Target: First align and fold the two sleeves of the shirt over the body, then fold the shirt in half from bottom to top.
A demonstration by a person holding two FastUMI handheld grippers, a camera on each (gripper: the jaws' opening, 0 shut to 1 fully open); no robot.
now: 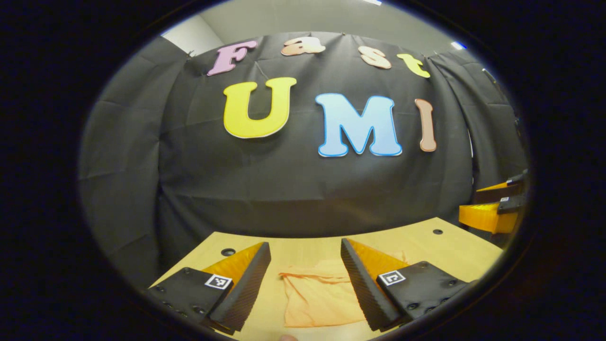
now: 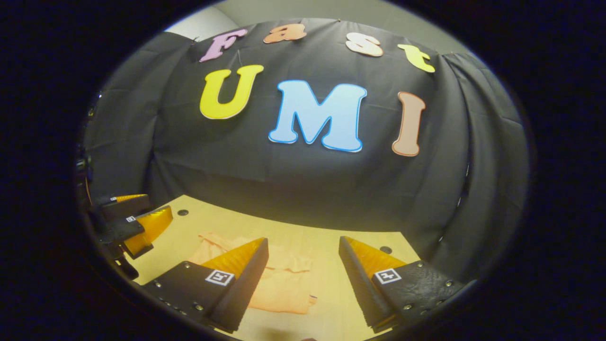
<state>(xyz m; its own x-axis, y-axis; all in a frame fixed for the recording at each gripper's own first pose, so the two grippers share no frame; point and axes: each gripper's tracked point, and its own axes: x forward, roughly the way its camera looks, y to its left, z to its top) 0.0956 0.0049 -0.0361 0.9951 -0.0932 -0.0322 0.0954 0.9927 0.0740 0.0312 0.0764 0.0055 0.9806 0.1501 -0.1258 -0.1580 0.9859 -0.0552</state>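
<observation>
Shirt: pale orange, lying flat though rumpled on the wooden bench, toward the near edge and well short of the far edge under the black cloth wall. Left tool: raised above the bench, jaws spread wide, nothing held, shirt seen through the gap between them. Right tool: likewise raised, jaws wide apart, empty; shirt lying below and toward its left finger. Each tool also seen from the other's camera, off at the side (left tool at the left margin of the right gripper view). Step in hand, as judged: the very start, sleeves not yet folded over the body, exact sleeve layout too crumpled to tell. Next move likely to call for: lowering both tools to the cloth, finding each sleeve end, pinching and drawing inward.
</observation>
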